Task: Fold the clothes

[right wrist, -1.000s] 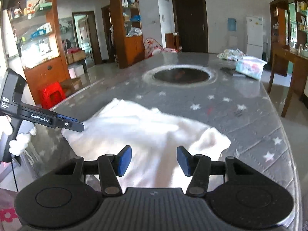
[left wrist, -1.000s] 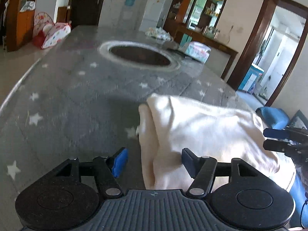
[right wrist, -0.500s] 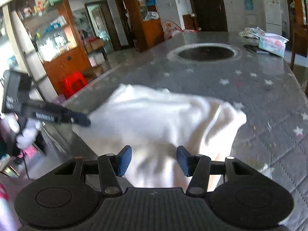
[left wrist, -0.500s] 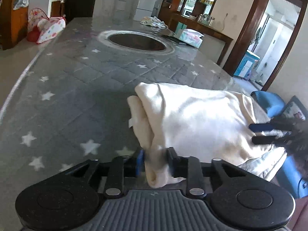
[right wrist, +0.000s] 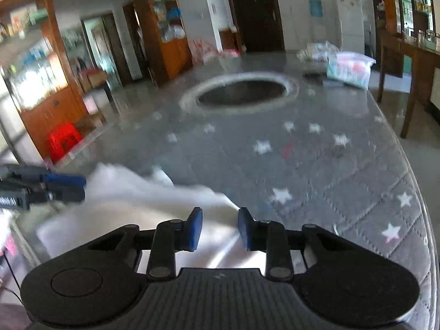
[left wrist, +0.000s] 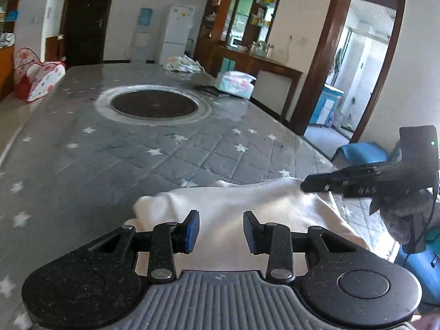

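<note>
My left claw [left wrist: 220,230] and right claw [right wrist: 220,228] both gape, holding nothing, over the cream garment [left wrist: 233,206] bunched at the tabletop [left wrist: 137,159] near edge. I judge it could slide off or unfold.

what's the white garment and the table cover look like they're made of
White garment: soft matte fabric, perhaps knit or fleece; it drapes in rounded folds without shine. Table cover: grey star-printed quilted padding, apparently under a clear glossy layer that reflects window light.

Two low wrist views, shared starred table [left wrist: 82,170].
</note>
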Available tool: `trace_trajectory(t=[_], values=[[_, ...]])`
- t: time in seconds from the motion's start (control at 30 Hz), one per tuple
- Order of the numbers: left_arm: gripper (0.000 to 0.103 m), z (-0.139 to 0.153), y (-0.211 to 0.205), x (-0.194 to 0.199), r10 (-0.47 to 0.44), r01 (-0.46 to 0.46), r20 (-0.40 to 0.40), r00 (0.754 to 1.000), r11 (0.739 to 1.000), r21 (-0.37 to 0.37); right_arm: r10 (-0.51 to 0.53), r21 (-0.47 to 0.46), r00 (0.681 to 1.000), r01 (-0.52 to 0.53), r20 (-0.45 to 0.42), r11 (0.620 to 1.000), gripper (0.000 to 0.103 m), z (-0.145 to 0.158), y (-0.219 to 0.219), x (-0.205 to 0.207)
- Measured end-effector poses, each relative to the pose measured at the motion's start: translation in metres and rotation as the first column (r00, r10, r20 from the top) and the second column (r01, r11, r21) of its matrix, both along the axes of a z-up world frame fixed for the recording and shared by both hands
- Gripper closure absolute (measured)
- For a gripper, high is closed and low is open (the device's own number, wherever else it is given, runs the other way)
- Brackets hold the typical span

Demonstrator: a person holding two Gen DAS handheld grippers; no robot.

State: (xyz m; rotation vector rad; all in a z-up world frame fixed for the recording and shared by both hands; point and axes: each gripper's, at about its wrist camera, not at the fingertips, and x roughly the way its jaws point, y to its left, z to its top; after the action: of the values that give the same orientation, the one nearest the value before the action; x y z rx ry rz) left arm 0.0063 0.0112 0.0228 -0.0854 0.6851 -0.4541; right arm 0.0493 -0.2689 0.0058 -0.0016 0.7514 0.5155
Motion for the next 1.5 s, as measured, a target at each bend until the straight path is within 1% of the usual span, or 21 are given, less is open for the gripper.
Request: trace_trajectory(t=[0.07, 0.13, 0.3, 0.37, 0.43, 0.5, 0.57, 0.67, 0.8, 0.9, 0.97, 1.07, 1.17, 1.33, 1.43, 1.5], values=[[0.065, -0.009, -0.005, 0.012, 0.005, -0.005, -0.033, 0.999, 1.000, 0.011, 0.000, -0.015, 1.000, 0.000, -0.012, 1.000, 0.079, -0.003, 0.002, 0.004], [0.065, -0.012, -0.007, 0.019, 0.005, -0.005, -0.054, 0.999, 1.000, 0.004, 0.016, -0.008, 1.000, -0.016, 0.004, 1.000, 0.079, 0.004, 0.007, 0.008], [0.065, -0.006, -0.011, 0.027, -0.014, 0.013, -0.029, 0.999, 0.999, -0.031, 0.056, 0.008, 0.998, -0.056, 0.042, 0.998, 0.079, 0.021, 0.020, 0.020], [0.065, -0.009, -0.014, 0.034, -0.005, 0.003, -0.041, 0.999, 1.000, -0.031, 0.083, 0.003, 0.996, -0.083, 0.027, 0.997, 0.079, 0.016, 0.032, 0.028], [0.065, -0.016, -0.015, 0.043, 0.022, -0.023, -0.081, 0.997, 1.000, -0.015, 0.110, -0.014, 0.994, -0.110, 0.008, 0.994, 0.078, 0.007, 0.045, 0.035], [0.066, -0.022, -0.013, 0.047, 0.040, -0.042, -0.103, 0.994, 0.999, -0.013, 0.131, -0.053, 0.991, -0.131, -0.011, 0.990, 0.078, -0.003, 0.057, 0.037], [0.066, -0.023, -0.011, 0.048, 0.042, -0.044, -0.108, 0.993, 0.999, -0.022, 0.138, -0.100, 0.990, -0.138, -0.008, 0.985, 0.078, -0.010, 0.063, 0.038], [0.066, -0.023, -0.009, 0.046, 0.038, -0.041, -0.104, 0.994, 0.999, -0.026, 0.149, -0.128, 0.988, -0.144, 0.029, 0.981, 0.078, -0.003, 0.072, 0.036], [0.065, -0.022, -0.007, 0.046, 0.048, -0.054, -0.111, 0.993, 0.997, -0.048, 0.209, -0.077, 0.977, -0.206, 0.033, 0.976, 0.078, 0.008, 0.081, 0.033], [0.065, -0.021, -0.005, 0.044, 0.053, -0.060, -0.110, 0.992, 0.996, -0.064, 0.236, -0.114, 0.972, -0.234, 0.008, 0.966, 0.078, -0.001, 0.095, 0.039], [0.065, -0.022, -0.003, 0.044, 0.055, -0.063, -0.113, 0.992, 0.995, -0.072, 0.231, -0.135, 0.973, -0.230, -0.013, 0.964, 0.077, -0.009, 0.103, 0.045], [0.065, -0.023, -0.001, 0.043, 0.053, -0.062, -0.113, 0.992, 0.995, -0.078, 0.210, -0.146, 0.978, -0.209, -0.003, 0.967, 0.076, -0.007, 0.108, 0.053], [0.065, -0.024, 0.000, 0.045, 0.056, -0.067, -0.117, 0.992, 0.994, -0.087, 0.190, -0.146, 0.982, -0.187, 0.010, 0.971, 0.076, 0.001, 0.103, 0.052], [0.065, -0.027, 0.002, 0.048, 0.070, -0.084, -0.128, 0.989, 0.990, -0.110, 0.157, -0.119, 0.987, -0.154, 0.019, 0.981, 0.077, 0.020, 0.085, 0.027], [0.065, -0.029, 0.003, 0.050, 0.078, -0.095, -0.135, 0.988, 0.988, -0.124, 0.112, -0.123, 0.994, -0.111, 0.001, 0.986, 0.077, 0.015, 0.074, 0.011], [0.065, -0.031, 0.004, 0.051, 0.083, -0.102, -0.140, 0.987, 0.986, -0.133, 0.064, -0.121, 0.998, -0.066, -0.021, 0.991, 0.077, 0.005, 0.067, 0.010]])
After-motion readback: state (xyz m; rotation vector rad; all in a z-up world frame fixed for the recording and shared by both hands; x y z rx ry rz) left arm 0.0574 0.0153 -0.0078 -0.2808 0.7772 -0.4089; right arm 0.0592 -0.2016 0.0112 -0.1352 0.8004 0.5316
